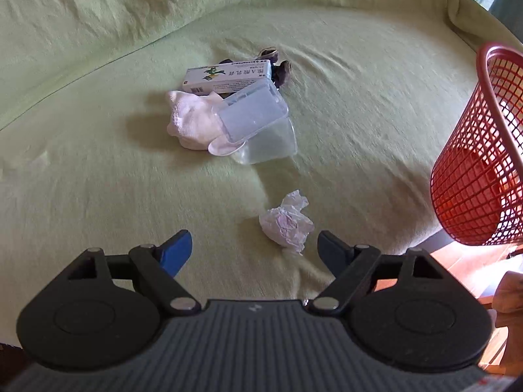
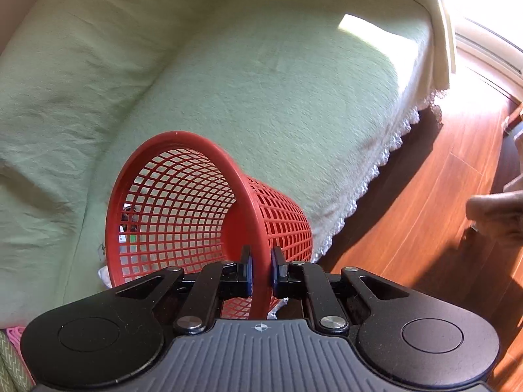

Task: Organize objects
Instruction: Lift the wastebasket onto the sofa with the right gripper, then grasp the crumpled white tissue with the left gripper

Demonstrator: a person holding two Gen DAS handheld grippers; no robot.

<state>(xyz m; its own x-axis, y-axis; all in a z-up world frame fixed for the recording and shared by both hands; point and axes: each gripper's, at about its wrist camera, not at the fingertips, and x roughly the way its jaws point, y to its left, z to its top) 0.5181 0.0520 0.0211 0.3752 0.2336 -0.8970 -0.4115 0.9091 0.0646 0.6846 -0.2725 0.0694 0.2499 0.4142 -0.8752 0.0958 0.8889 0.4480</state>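
Note:
A crumpled white tissue (image 1: 287,222) lies on the green sofa cover, just ahead of my open, empty left gripper (image 1: 255,250). Farther back lie a clear plastic box (image 1: 258,124), a white sock (image 1: 191,119), a white medicine carton (image 1: 228,76) and a small dark object (image 1: 279,68) in one pile. My right gripper (image 2: 261,269) is shut on the rim of a red mesh basket (image 2: 183,209), held tilted over the sofa's front edge. The basket also shows at the right of the left wrist view (image 1: 477,150).
The sofa backrest (image 1: 130,9) runs behind the pile. A lace-trimmed cover edge (image 2: 369,179) hangs over the sofa front. Wooden floor (image 2: 425,215) lies to the right, in bright sunlight.

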